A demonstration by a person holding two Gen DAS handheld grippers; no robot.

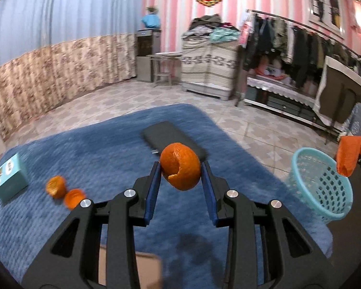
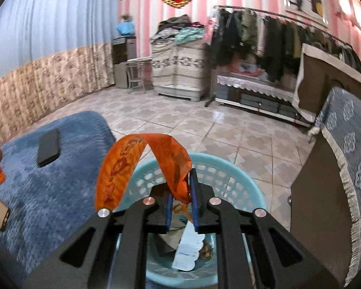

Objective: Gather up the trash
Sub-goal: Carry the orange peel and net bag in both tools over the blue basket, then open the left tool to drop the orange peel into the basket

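In the left wrist view, the left gripper (image 1: 181,168) is clamped on an orange peel (image 1: 180,166), its blue pads pressing the rounded shell from both sides above a blue-covered tabletop (image 1: 96,159). Two more peel pieces (image 1: 65,192) lie on the cover to the left, just beside a pale teal box (image 1: 9,177). A dark phone (image 1: 173,142) rests flat behind the held peel. Off the right edge of the tabletop stands a light blue basket (image 1: 325,185) on the tiled floor, and an orange wrapper (image 1: 350,155) hangs over its far rim.

In the right wrist view, the right gripper (image 2: 181,187) is closed tight on that orange wrapper (image 2: 142,163) — the strip arches up and droops to the left. It hangs directly over the basket (image 2: 211,168), which already holds paper scraps (image 2: 187,250). The blue tabletop (image 2: 60,192) lies to the left.
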